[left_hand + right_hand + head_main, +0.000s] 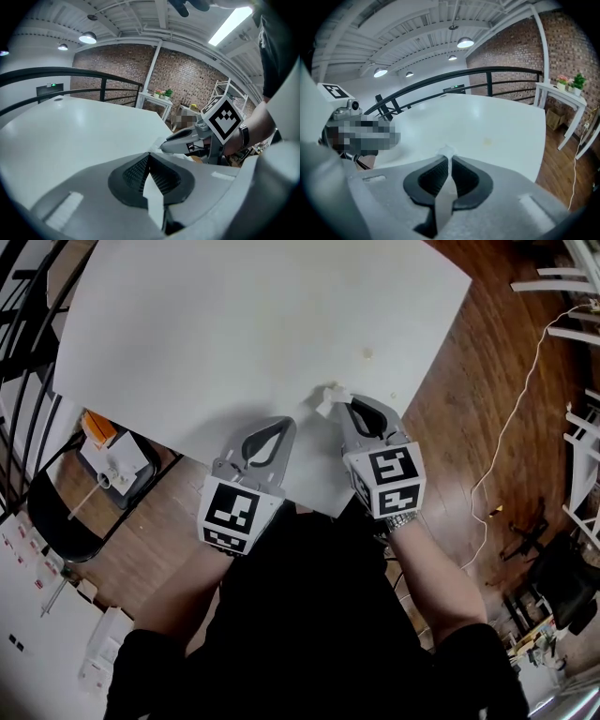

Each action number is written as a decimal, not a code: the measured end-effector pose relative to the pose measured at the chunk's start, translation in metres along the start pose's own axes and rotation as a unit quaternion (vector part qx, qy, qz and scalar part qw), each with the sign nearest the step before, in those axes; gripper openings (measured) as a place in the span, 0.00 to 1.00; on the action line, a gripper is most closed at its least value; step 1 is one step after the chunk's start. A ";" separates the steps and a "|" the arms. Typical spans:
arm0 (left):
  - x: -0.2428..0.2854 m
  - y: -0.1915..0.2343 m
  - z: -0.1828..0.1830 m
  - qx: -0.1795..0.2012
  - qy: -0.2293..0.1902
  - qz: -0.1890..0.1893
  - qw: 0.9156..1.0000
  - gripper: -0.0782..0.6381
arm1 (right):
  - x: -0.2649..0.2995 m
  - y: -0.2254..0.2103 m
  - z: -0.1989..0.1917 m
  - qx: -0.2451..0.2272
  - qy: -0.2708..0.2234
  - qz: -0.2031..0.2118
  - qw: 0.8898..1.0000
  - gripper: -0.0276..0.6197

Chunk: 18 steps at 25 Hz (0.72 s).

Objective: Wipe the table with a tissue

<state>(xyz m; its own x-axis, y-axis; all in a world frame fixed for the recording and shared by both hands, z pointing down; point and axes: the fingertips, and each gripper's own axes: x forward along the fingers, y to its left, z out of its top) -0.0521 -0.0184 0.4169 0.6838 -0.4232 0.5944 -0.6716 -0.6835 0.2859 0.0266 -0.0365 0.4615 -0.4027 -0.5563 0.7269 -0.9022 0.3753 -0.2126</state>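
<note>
A small crumpled white tissue (328, 397) rests on the white table (244, 324) near its front edge, pinched in the tips of my right gripper (346, 405), which is shut on it. In the right gripper view the tissue (446, 151) pokes out past the closed gripper tips (449, 157). A faint yellowish spot (367, 353) marks the tabletop beyond the tissue, also seen as the spot (487, 140). My left gripper (286, 424) lies just to the left, over the table's edge, jaws together (149, 155) with nothing seen at the tips.
The table's front edge (187, 454) runs diagonally under both grippers, with wooden floor (487, 381) beyond the right side. A black chair (52, 521) carrying a box (117, 460) stands lower left. A black railing (19, 306) lines the left. A white cable (525, 395) trails on the floor.
</note>
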 end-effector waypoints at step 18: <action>0.009 0.007 -0.010 -0.039 0.003 0.051 0.998 0.12 | 0.028 0.000 0.006 -0.040 0.029 0.044 0.998 0.06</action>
<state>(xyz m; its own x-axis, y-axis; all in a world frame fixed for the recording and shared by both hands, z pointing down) -0.0535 -0.0208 0.4311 0.6086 -0.4849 0.6281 -0.7583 -0.5885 0.2804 0.0146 -0.0563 0.4781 -0.4680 -0.4762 0.7445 -0.8475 0.4805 -0.2254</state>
